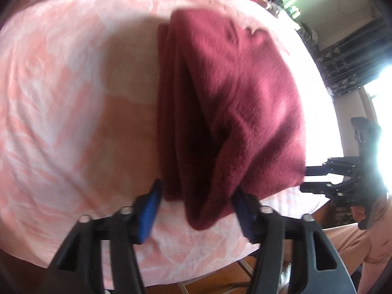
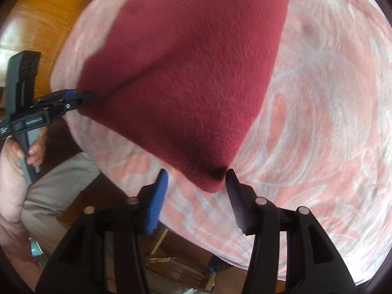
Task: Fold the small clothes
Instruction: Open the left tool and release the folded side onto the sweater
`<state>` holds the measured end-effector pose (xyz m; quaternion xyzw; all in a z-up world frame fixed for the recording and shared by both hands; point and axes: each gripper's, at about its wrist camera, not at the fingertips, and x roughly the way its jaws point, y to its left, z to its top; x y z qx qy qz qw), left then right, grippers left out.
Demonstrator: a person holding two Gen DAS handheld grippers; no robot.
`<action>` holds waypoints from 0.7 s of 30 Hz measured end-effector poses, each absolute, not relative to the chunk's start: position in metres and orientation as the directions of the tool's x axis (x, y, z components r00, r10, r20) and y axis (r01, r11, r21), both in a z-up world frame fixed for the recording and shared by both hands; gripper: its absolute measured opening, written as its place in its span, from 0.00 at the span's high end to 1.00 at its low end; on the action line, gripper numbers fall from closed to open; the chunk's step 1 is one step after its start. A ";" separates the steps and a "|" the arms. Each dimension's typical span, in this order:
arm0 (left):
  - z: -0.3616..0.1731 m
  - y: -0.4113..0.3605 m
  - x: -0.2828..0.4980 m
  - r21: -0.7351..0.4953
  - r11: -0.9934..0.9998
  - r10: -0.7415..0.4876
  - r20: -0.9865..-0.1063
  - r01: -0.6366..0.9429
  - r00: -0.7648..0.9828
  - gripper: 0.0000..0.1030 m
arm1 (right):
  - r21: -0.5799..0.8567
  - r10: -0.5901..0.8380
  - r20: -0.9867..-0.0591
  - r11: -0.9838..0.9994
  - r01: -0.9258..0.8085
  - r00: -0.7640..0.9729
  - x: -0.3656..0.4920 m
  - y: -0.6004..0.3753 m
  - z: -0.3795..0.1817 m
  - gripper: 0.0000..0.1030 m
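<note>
A dark red fleece garment (image 1: 227, 98) lies folded on a pink and white patterned cloth (image 1: 61, 98). My left gripper (image 1: 196, 193) is open, its jaws on either side of the garment's near edge. In the right wrist view the garment (image 2: 186, 73) spreads up and away, and my right gripper (image 2: 197, 178) is open around its near corner. The left gripper also shows in the right wrist view (image 2: 83, 99), at the garment's left corner. The right gripper shows in the left wrist view (image 1: 306, 178) at the garment's right edge.
The patterned cloth (image 2: 318, 147) covers a table whose near edge runs just below both grippers. A wooden floor (image 2: 41, 24) lies beyond the table. The person's legs in beige trousers (image 2: 56, 183) are close to the table edge. Dark curtains (image 1: 352, 56) hang by a bright window.
</note>
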<state>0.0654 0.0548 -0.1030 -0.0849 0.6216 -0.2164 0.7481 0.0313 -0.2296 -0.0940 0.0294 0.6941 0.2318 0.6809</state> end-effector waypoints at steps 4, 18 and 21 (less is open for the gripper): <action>-0.080 0.067 0.080 -0.462 0.866 -0.493 -0.850 0.190 0.185 0.37 | 0.374 0.396 -0.917 0.897 -0.236 0.050 0.048 -0.254 -0.061 0.45; -0.105 0.033 0.202 -0.523 0.851 -0.517 -0.814 0.050 0.265 0.37 | 0.377 0.370 -0.906 0.926 -0.002 0.205 0.163 -0.287 -0.087 0.44; -0.117 0.024 0.213 -0.503 0.864 -0.496 -0.833 0.039 0.247 0.40 | 0.405 0.396 -0.895 0.914 0.002 0.206 0.171 -0.292 -0.099 0.43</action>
